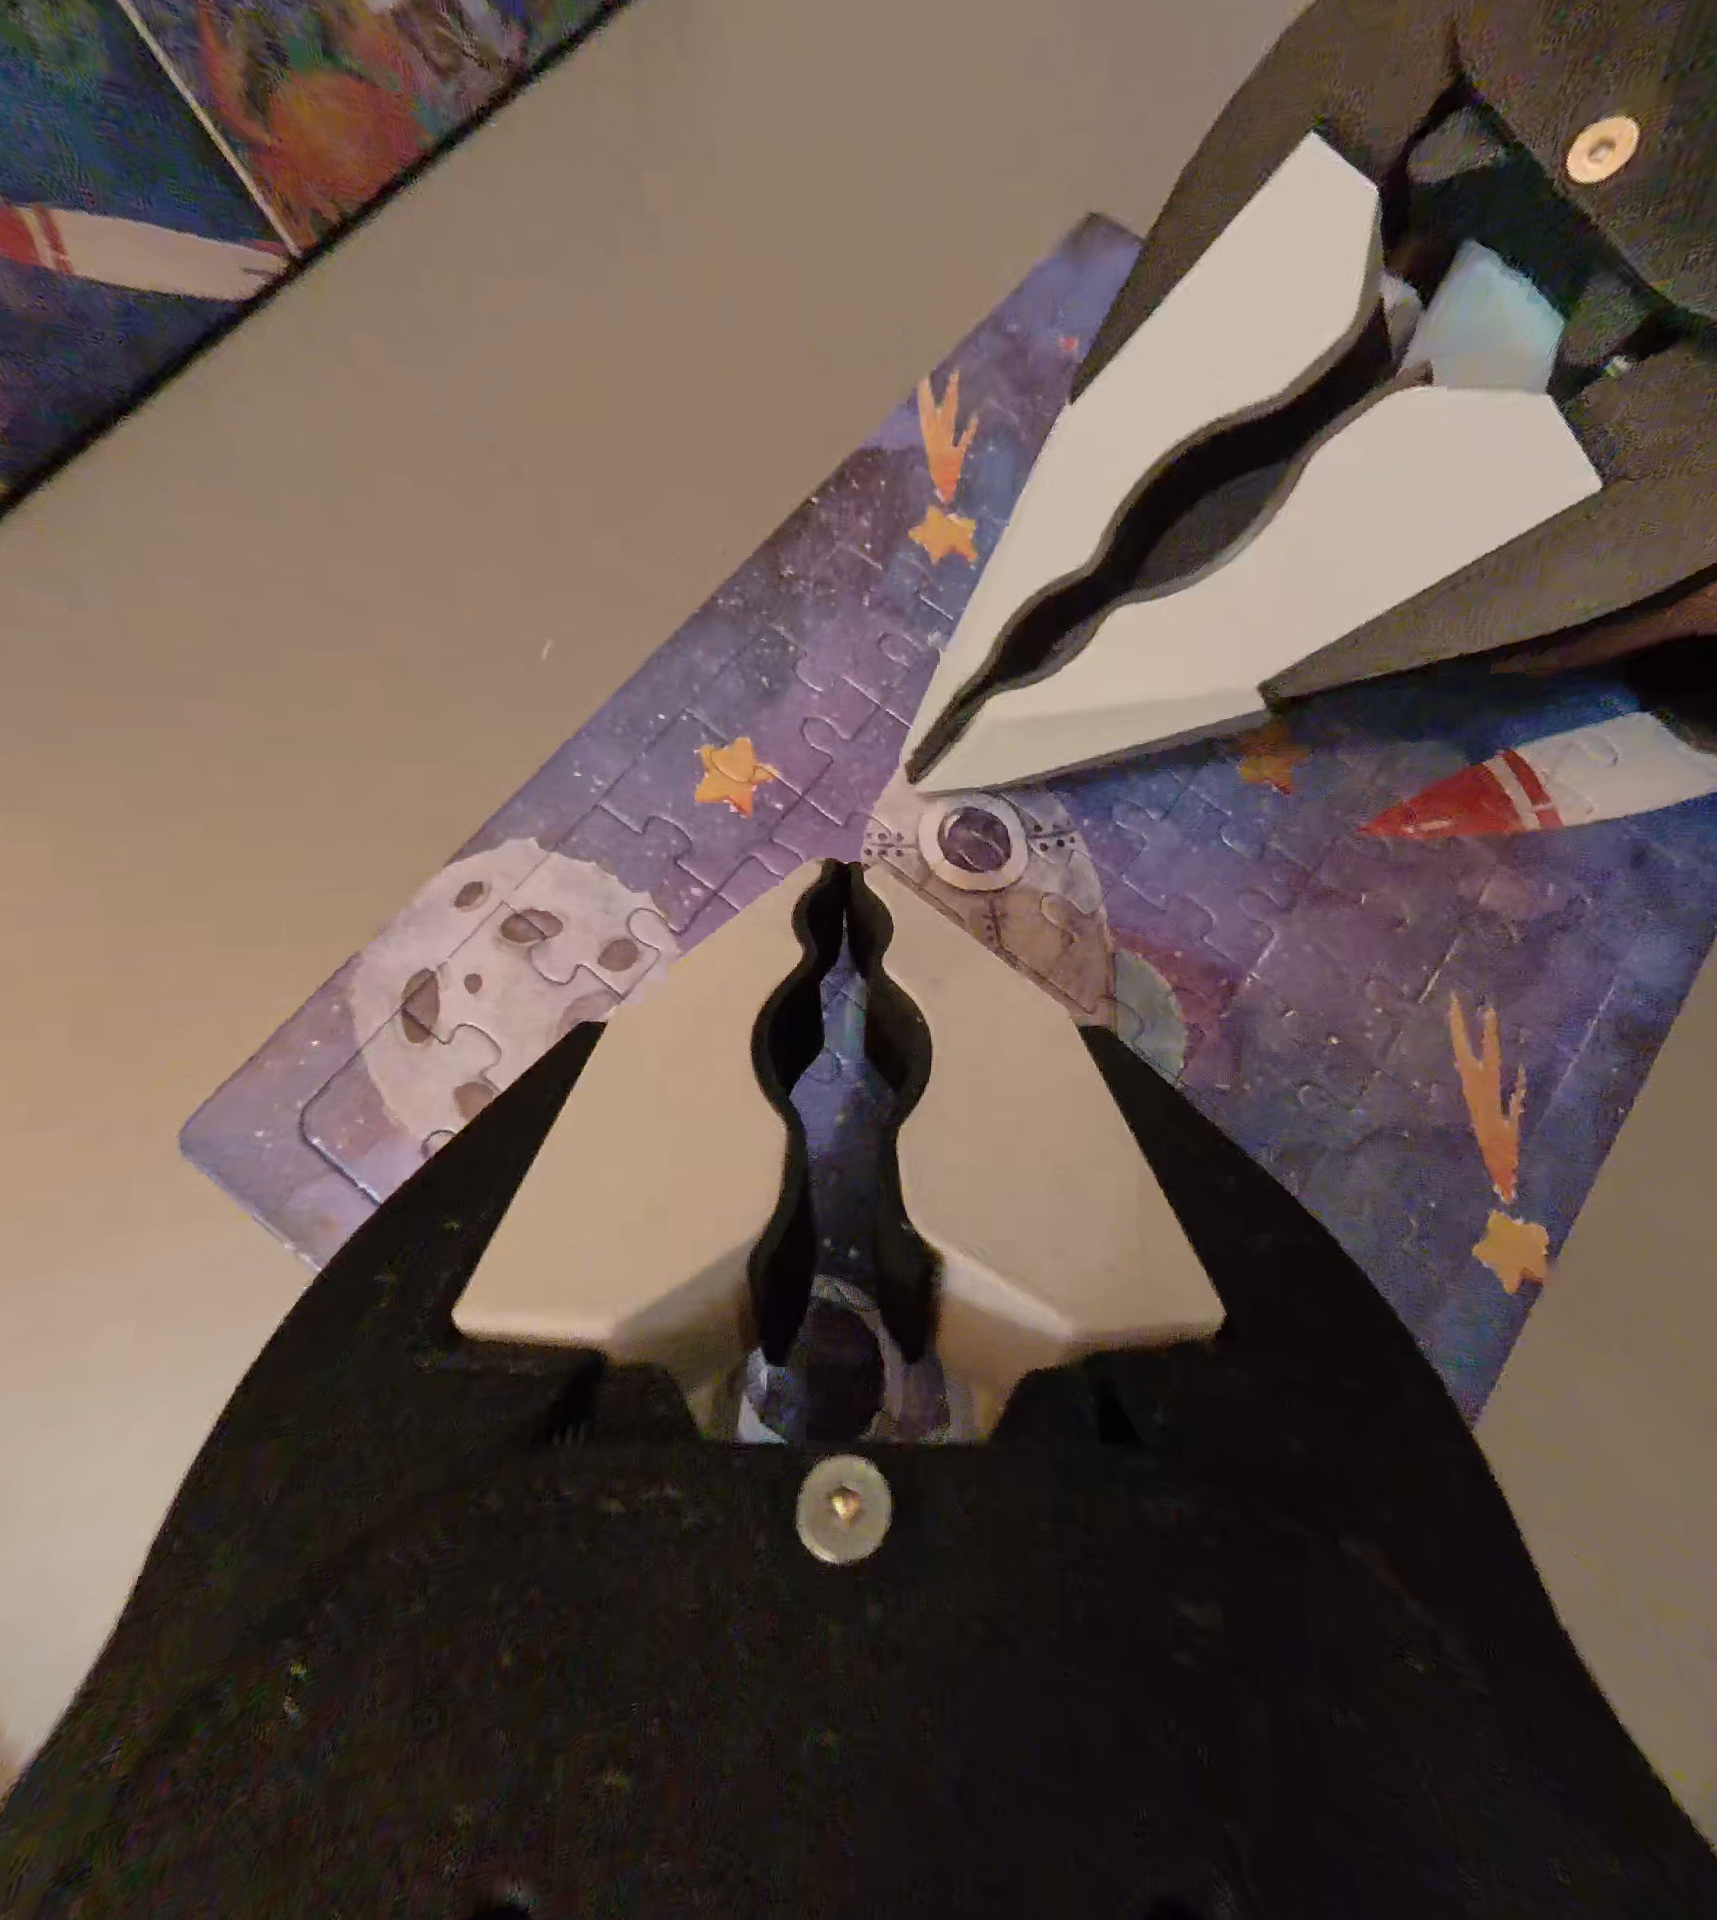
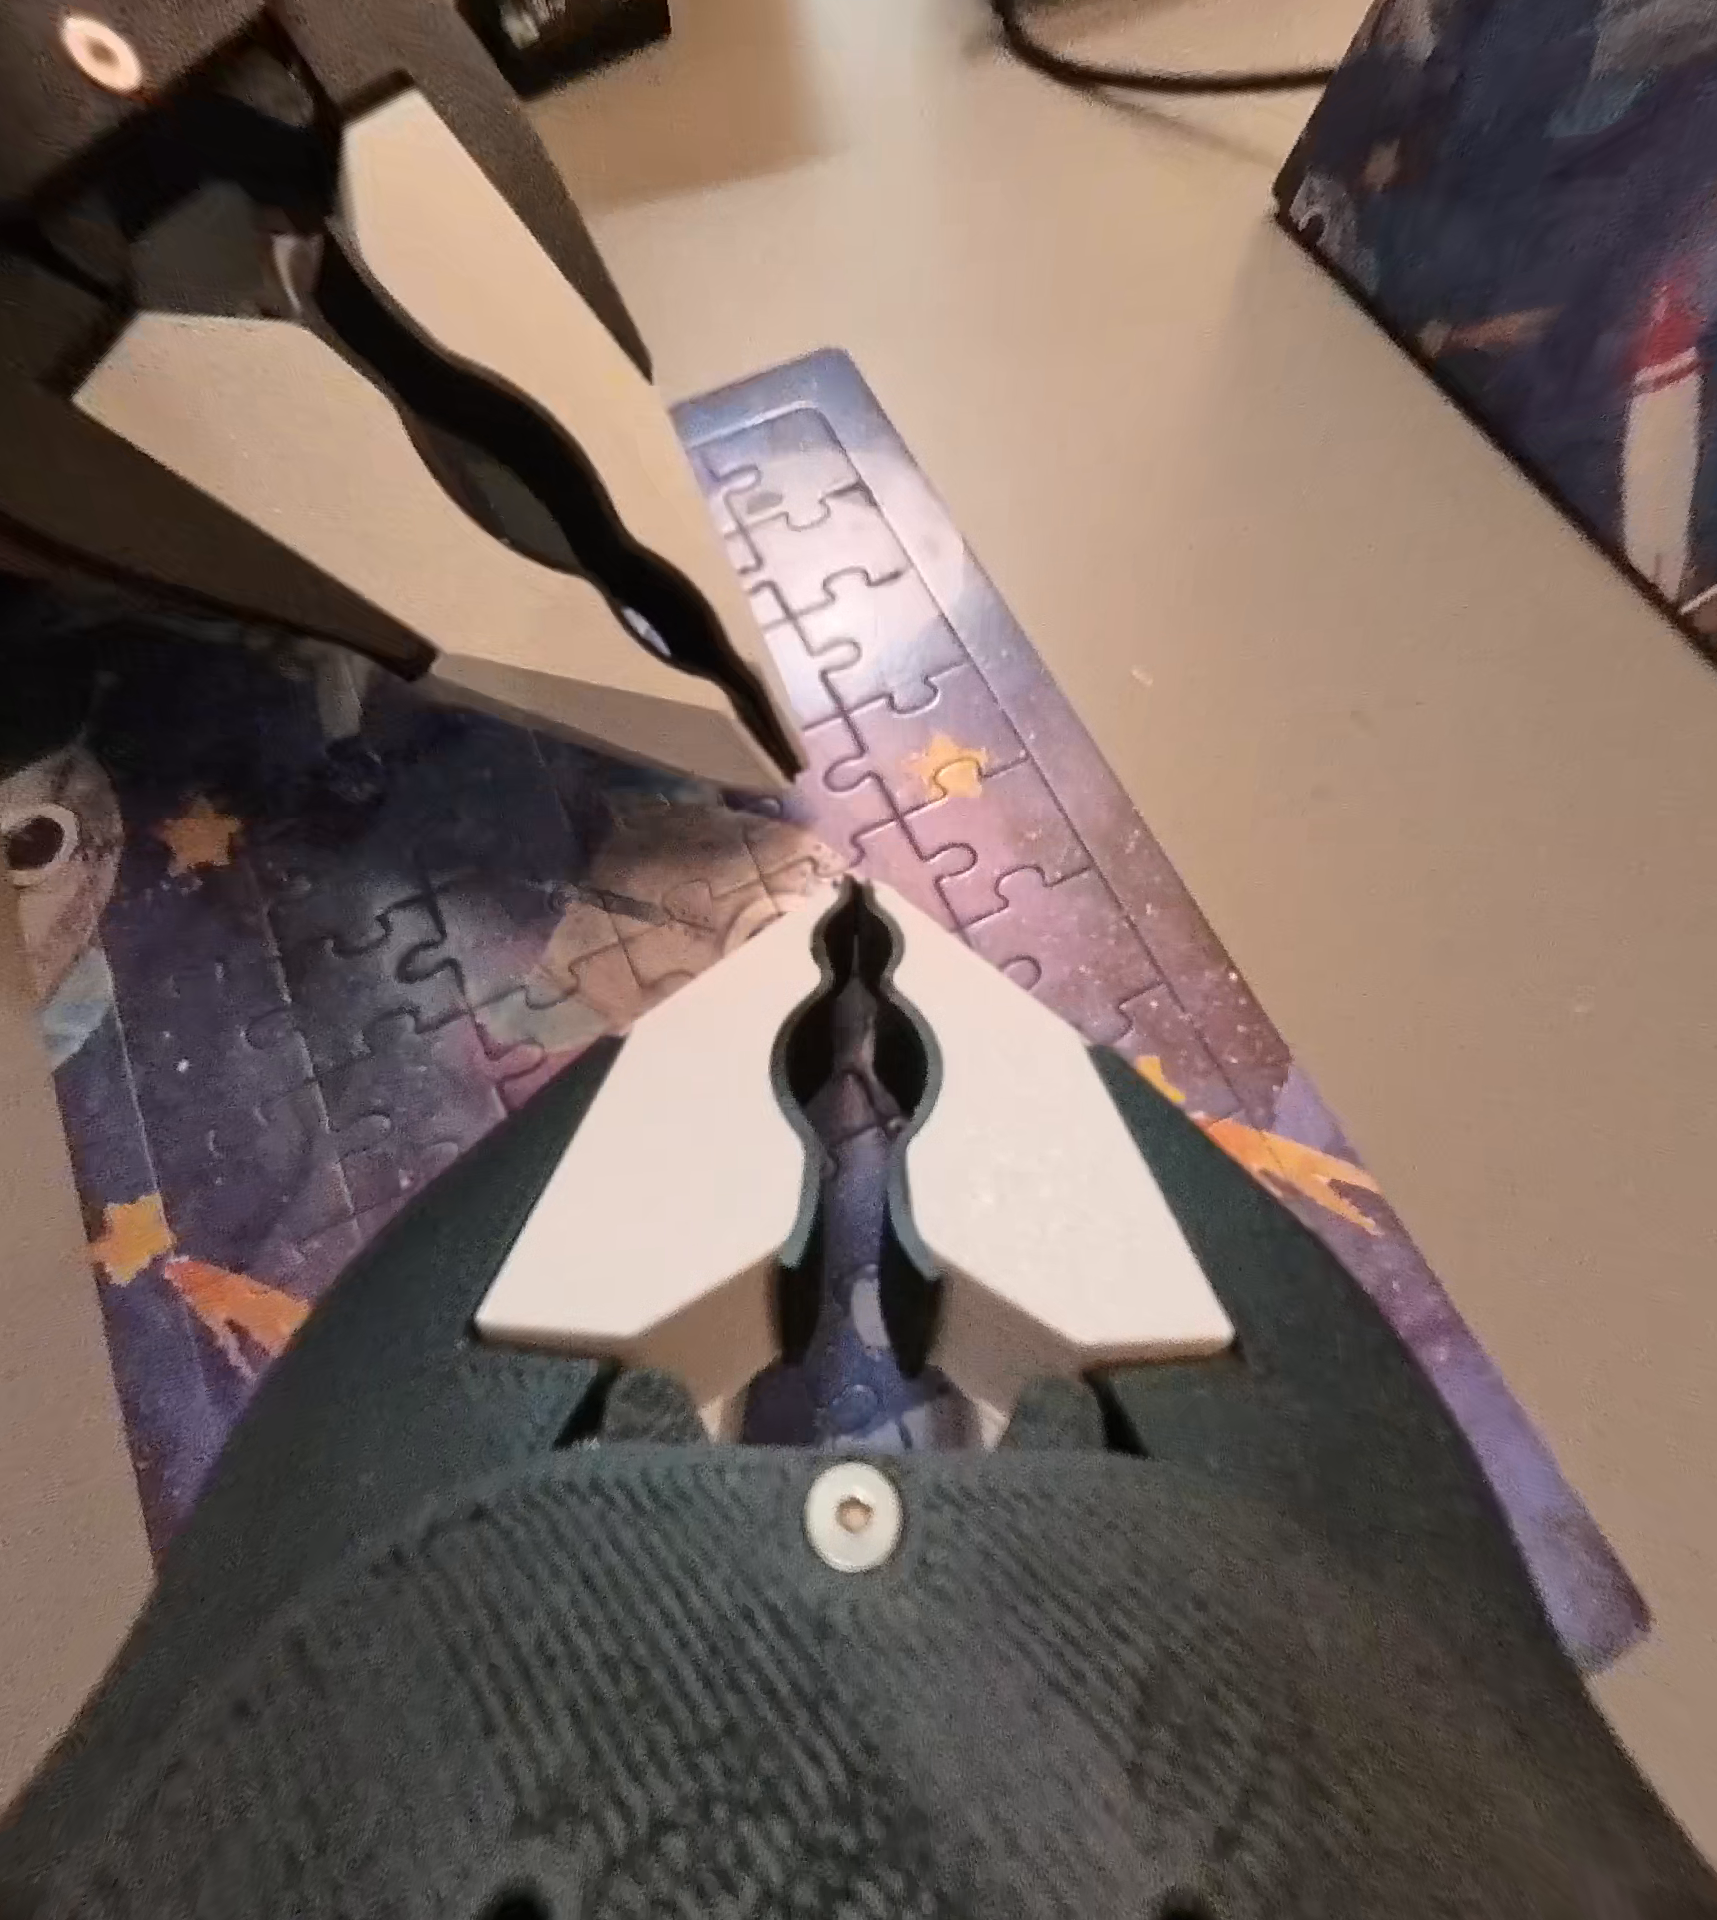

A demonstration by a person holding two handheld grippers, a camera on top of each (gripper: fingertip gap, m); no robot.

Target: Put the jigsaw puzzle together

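A space-themed jigsaw puzzle (image 1: 1353, 987) lies flat and joined on the beige table, showing a grey moon (image 1: 480, 956), a red and white rocket (image 1: 1519, 795) and orange stars. It also shows in the right wrist view (image 2: 937, 644). My left gripper (image 1: 843, 878) is shut, with its tips down at the puzzle's middle. My right gripper (image 1: 921, 769) comes in from the upper right, also shut, its tips just beside the left one's. In the right wrist view my right gripper (image 2: 856, 891) sits low on the puzzle and the left gripper (image 2: 786, 764) points in from the upper left. Neither holds a piece.
The puzzle box (image 1: 54, 208) with the same space picture stands at the table's far left; it shows at the upper right in the right wrist view (image 2: 1612, 260). A dark cable (image 2: 1145, 62) runs along the far edge. Bare beige table (image 1: 418, 416) surrounds the puzzle. Only a small space, under 4 cm, lies between the two pairs of fingers. My left tips are roughly 7 cm from the grey moon (image 1: 480, 956). My right wrist view (image 2: 880, 542) looks at it from another angle. The space-themed jigsaw puzzle (image 1: 1353, 987) is about equally far from each gripper, around 10 cm.
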